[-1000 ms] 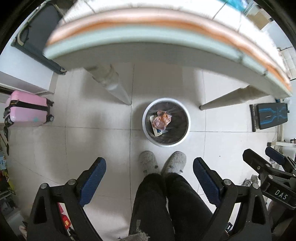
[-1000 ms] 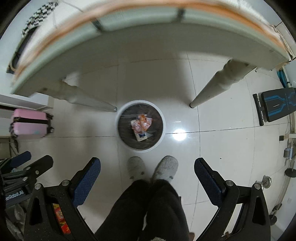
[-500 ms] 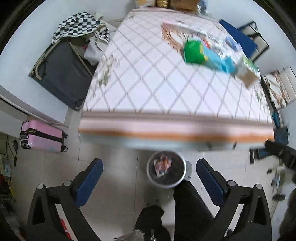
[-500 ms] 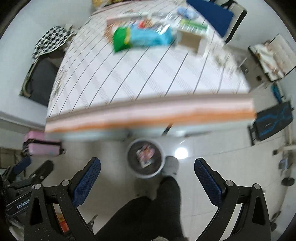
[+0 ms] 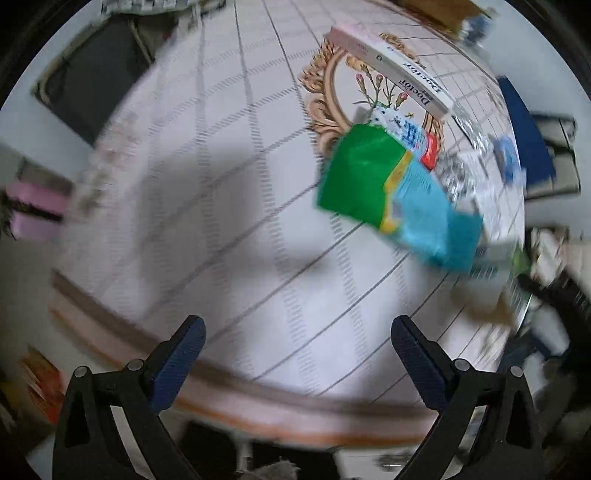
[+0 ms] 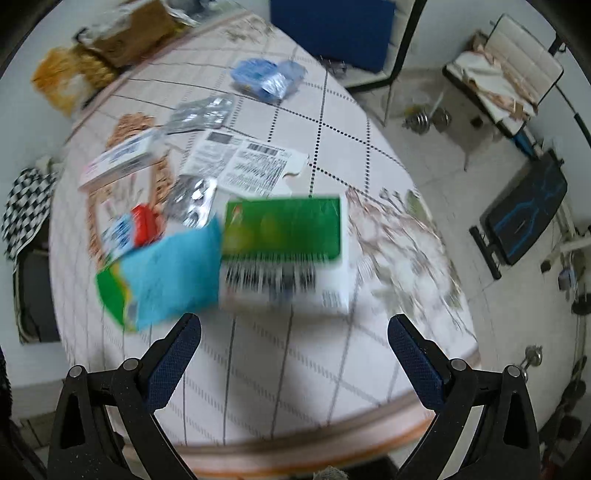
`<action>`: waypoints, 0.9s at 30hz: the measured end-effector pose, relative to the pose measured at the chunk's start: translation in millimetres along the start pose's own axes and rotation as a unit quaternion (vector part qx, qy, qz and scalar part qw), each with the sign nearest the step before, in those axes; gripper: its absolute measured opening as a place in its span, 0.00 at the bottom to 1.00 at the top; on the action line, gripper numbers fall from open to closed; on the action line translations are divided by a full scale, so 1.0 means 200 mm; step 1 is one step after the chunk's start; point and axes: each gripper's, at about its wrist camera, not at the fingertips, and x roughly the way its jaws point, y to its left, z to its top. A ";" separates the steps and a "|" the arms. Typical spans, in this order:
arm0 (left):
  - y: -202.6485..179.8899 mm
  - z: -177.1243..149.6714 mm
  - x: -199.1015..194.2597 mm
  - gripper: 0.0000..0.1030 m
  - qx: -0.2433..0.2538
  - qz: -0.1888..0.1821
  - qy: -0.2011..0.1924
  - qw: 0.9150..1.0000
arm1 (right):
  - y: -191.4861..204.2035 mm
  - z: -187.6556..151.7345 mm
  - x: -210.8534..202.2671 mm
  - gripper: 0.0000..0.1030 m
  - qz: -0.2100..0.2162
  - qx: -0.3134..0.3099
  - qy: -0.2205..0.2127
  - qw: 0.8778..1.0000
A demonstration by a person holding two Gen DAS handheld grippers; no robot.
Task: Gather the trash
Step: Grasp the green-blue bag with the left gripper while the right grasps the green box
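Observation:
Trash lies on a table with a diamond-pattern cloth (image 5: pixel 229 229). A green and blue wrapper (image 5: pixel 391 192) lies right of centre in the left wrist view; it also shows in the right wrist view (image 6: pixel 166 273). A green and white box (image 6: pixel 284 243) lies just ahead of my right gripper (image 6: pixel 293 345). Behind it are a white printed sheet (image 6: pixel 243 162), foil blister packs (image 6: pixel 201 112) and a blue packet (image 6: pixel 267 77). A long white box (image 5: pixel 391 70) lies far back. My left gripper (image 5: pixel 297 349) is open and empty above the table's near edge. My right gripper is open and empty.
A blue chair (image 6: pixel 332 29) stands behind the table. A white chair (image 6: pixel 506 77) and a black bench (image 6: pixel 524 214) are on the tiled floor (image 6: pixel 424 155) to the right. A dark suitcase (image 5: pixel 96 85) and a pink suitcase (image 5: pixel 37 210) are at the left. Both views are motion-blurred.
Both grippers have swung up from the floor bin to over the tabletop and moved closer to the trash. The bin is out of view. Both stay open.

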 end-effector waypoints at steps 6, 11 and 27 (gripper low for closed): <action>-0.11 0.23 0.23 0.91 -0.105 -0.060 0.054 0.991 | 0.05 0.16 0.23 0.99 -0.001 -0.005 0.051 0.999; -0.11 0.33 0.36 0.52 -0.179 -0.096 0.071 0.977 | 0.07 0.22 0.31 0.91 -0.006 -0.015 0.066 0.998; 0.03 0.16 0.23 0.31 -0.020 -0.013 0.036 0.999 | 0.06 0.18 0.32 0.88 -0.037 -0.144 0.084 0.985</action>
